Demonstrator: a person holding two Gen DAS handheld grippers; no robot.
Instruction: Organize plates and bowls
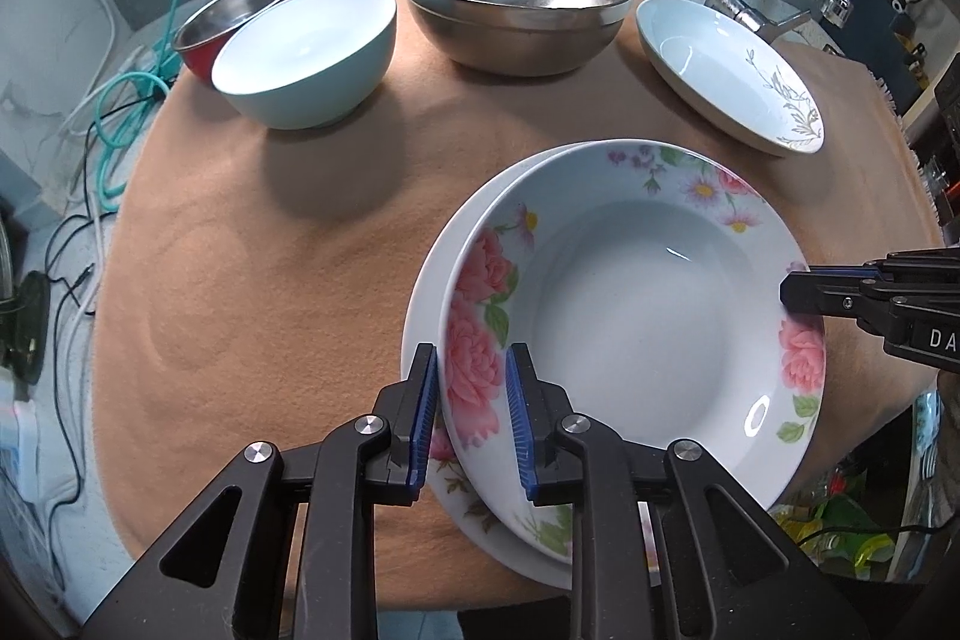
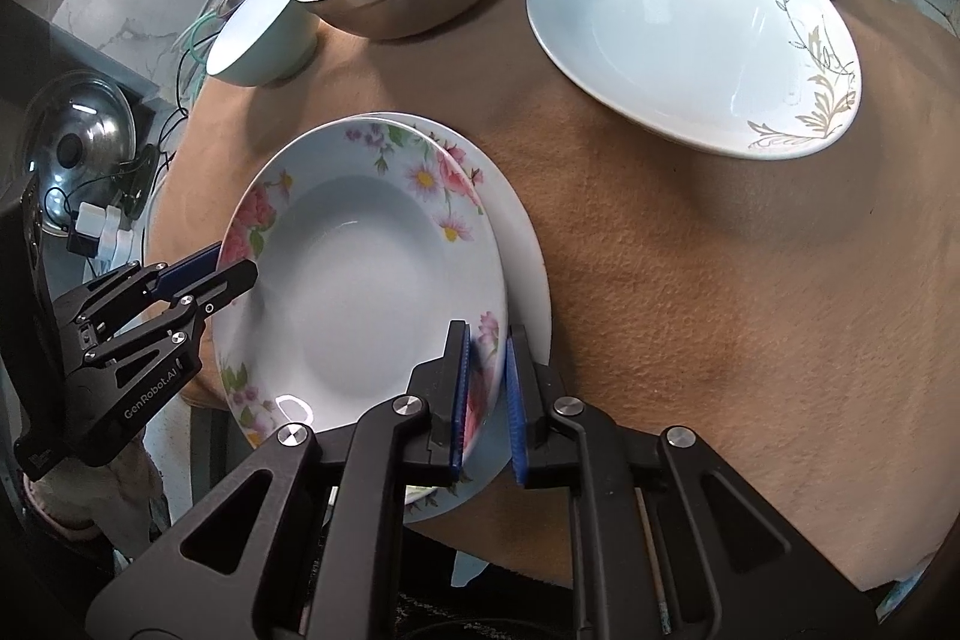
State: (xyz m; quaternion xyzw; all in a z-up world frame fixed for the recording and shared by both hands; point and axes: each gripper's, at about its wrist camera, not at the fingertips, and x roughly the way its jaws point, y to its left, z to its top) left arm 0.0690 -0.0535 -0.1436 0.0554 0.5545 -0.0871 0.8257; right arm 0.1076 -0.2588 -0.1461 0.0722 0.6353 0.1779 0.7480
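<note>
Both hand-held grippers, left (image 1: 470, 403) and right (image 2: 485, 391), pinch opposite rims of the flowered deep plate (image 1: 630, 316), low and right in the left view, atop a second flowered plate (image 1: 426, 274); leaf-patterned plate (image 1: 720, 64) and bowls await stacking, I judge.

Black angular linkage arms on left gripper (image 1: 469, 415) and right gripper (image 2: 486, 400), silver round screws, blue ribbed pads, white "GenRobot.AI" lettering.

White plate (image 1: 630, 316) with pink floral rim, pale blue bowl (image 1: 306, 52), steel bowl (image 1: 516, 4), tan cloth (image 1: 270, 280), gold-leaf white plate (image 1: 720, 64).
</note>
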